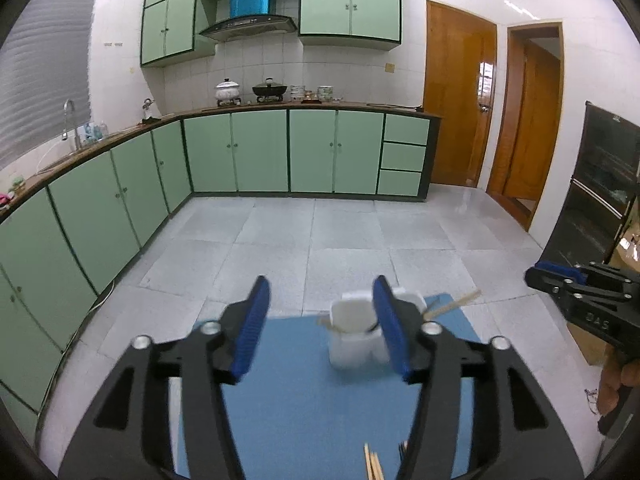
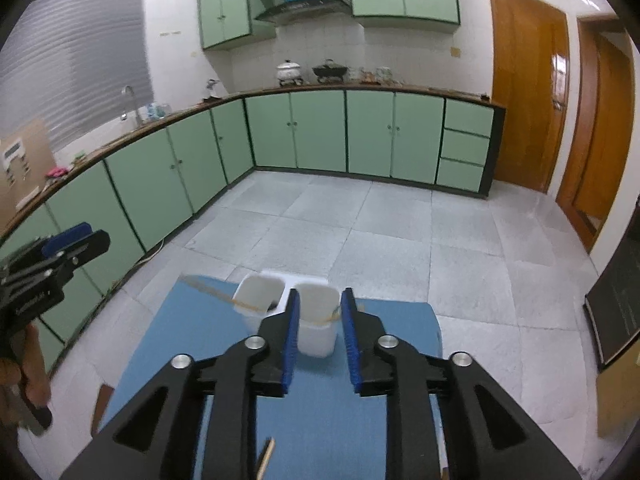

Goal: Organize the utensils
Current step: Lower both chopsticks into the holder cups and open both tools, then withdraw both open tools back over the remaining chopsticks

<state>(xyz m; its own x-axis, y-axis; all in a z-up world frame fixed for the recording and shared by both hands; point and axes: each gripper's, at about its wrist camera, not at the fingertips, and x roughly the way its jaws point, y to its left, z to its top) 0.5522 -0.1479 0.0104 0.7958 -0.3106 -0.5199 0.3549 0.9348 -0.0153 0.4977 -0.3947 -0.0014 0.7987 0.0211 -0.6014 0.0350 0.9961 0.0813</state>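
A white utensil holder (image 1: 352, 332) with two cups stands at the far end of the blue mat (image 1: 296, 400). Wooden chopsticks (image 1: 452, 306) lean out of it to the right. More chopsticks (image 1: 372, 464) lie on the mat near the bottom edge. My left gripper (image 1: 321, 284) is open above the mat with nothing between its blue pads; the holder shows just behind its right finger. In the right wrist view my right gripper (image 2: 320, 296) is open a little, empty, just short of the holder's right cup (image 2: 316, 320). A chopstick (image 2: 212, 292) leans out of the left cup (image 2: 260, 296), and one chopstick (image 2: 266, 458) lies on the mat.
Beyond the mat lies grey tiled floor (image 1: 320, 232), ringed by green base cabinets (image 1: 240, 152) and a worktop with pots. Wooden doors (image 1: 460, 92) stand at the right, and a black glass-fronted cabinet (image 1: 604, 184) at the far right. A hand (image 2: 32, 376) holds the left gripper's handle.
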